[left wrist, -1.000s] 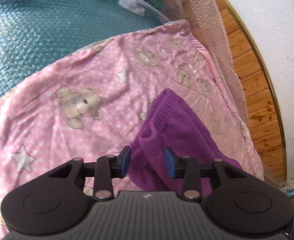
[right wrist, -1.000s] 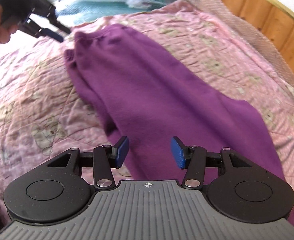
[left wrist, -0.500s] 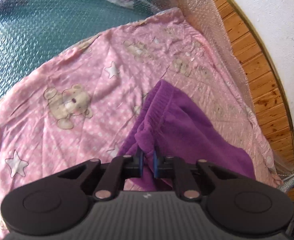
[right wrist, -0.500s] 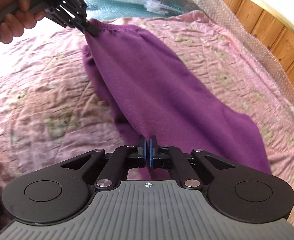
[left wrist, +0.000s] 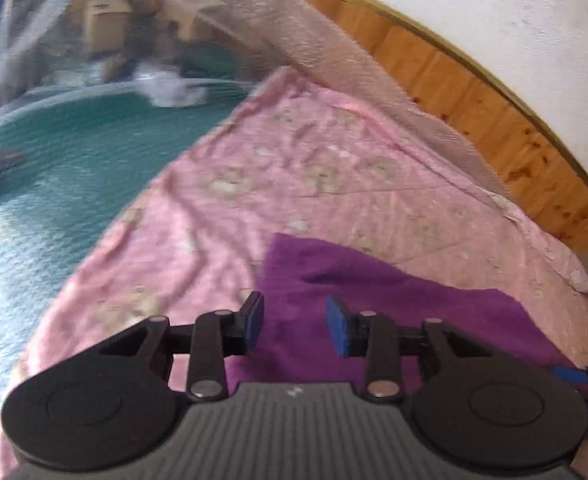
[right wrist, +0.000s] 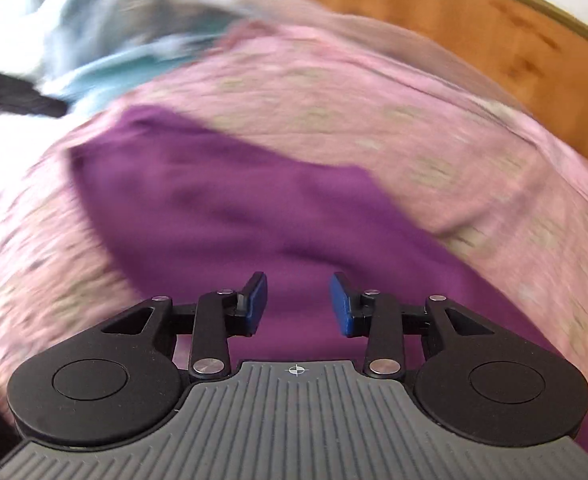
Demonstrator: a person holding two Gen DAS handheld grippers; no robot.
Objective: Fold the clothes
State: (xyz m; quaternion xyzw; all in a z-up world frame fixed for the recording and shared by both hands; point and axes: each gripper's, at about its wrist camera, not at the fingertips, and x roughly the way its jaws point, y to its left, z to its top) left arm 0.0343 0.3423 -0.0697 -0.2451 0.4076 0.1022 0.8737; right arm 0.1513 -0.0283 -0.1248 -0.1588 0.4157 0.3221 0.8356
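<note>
While opening, both tongs (left wrist: 294, 328) (right wrist: 298, 305) empty above the purple garment (right wrist: 222, 208) on the pink bedspread (left wrist: 313, 168).

Your left wrist camera looks steeply down past its own fingers, close above the purple garment (left wrist: 373, 292) on the pink teddy-bear quilt (left wrist: 294, 168), facing the wooden headboard (left wrist: 473, 120); your right wrist camera, equally near and blurred, shares that garment (right wrist: 222, 208), quilt (right wrist: 333, 100) and headboard (right wrist: 453, 28).

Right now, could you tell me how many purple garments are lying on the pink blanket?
1: a single purple garment spread across the middle of the pink teddy-bear blanket, beneath both grippers; its near end runs out of view, so anything underneath stays hidden.
</note>
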